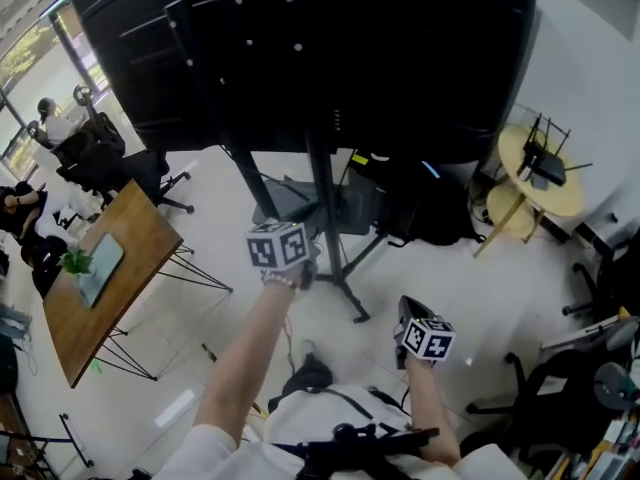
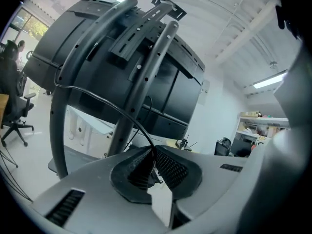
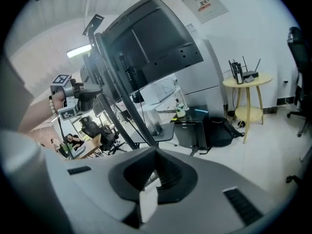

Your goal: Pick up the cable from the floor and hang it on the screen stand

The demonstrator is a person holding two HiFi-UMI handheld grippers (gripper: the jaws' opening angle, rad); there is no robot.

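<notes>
Evidently lifted for hanging, the left hand-held gripper (image 2: 152, 161) is clenched on the black cable (image 2: 105, 100), whose free length runs up across the screen stand (image 2: 146, 67) tubes. The right hand-held gripper (image 3: 155, 170) is closed on nothing.

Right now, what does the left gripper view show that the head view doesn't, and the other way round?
Only the left gripper view: the left gripper shut on the thin black cable, which arcs up and left across the posts of the stand. Only the head view: the right gripper low, near the person's body and apart from the stand, and the stand's feet on the floor. Both: the black screen mounted on that stand.
</notes>
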